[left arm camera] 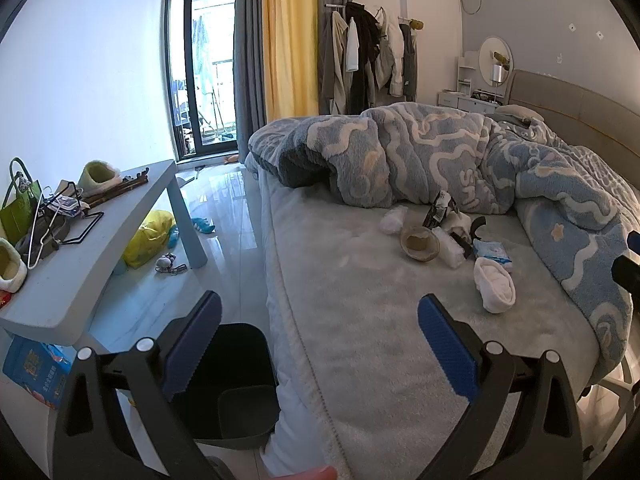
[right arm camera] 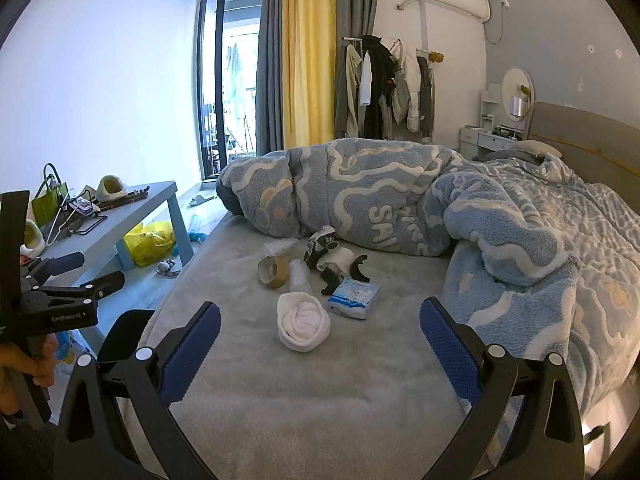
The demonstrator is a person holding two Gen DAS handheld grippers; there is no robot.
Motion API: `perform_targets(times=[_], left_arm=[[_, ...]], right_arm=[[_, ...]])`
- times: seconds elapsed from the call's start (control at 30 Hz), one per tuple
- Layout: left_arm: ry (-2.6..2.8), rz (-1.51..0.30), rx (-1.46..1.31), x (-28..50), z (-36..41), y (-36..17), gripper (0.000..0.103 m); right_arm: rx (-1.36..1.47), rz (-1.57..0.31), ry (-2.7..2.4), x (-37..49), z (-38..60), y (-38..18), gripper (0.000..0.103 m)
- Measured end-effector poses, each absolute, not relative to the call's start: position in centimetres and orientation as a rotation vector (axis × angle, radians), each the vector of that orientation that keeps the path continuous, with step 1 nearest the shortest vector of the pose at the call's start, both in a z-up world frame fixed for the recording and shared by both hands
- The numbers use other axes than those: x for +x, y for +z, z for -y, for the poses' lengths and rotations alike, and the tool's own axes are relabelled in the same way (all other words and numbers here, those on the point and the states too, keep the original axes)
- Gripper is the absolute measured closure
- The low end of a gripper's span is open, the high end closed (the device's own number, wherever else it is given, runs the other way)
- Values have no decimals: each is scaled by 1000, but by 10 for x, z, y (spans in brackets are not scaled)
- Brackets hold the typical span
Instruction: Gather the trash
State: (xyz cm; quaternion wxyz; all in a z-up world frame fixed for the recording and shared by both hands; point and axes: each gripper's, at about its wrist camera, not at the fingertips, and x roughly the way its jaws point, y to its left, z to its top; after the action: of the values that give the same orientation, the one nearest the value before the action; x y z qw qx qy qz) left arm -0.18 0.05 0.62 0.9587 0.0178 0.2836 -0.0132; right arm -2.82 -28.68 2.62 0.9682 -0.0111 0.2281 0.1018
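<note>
Holding both tools empty | my right gripper [right arm camera: 320, 344] and left gripper [left arm camera: 320, 336] spread wide | trash cluster [right arm camera: 320, 272] mid-bed, bin [left arm camera: 236, 380] on floor beside | risk: soft white roll [right arm camera: 304, 326] slips, or bedding snags in pads

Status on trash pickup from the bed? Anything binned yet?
Done: nothing visibly; what shows of the black bin looks empty.
In hand: nothing. Left gripper and right gripper are both open and empty.
Left: the whole pile on the grey bed sheet: rolled white wad, tissue pack, tape roll, black-and-white wrapper.
</note>
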Motion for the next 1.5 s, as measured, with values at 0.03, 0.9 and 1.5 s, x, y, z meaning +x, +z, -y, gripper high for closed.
perform_targets(times=[0.03,0.9,1.5], left_arm=[[-25,-574,37,-2,0,6,3],[-34,-582,38,-5,-2,5,3],[-160,-572,60,10,10,8,4]], right_arm=[[-21,-461,206,-28,287,27,2],[-27,-461,198,-29,290,23,2],[-57,-549,158,5,276,9,2]])
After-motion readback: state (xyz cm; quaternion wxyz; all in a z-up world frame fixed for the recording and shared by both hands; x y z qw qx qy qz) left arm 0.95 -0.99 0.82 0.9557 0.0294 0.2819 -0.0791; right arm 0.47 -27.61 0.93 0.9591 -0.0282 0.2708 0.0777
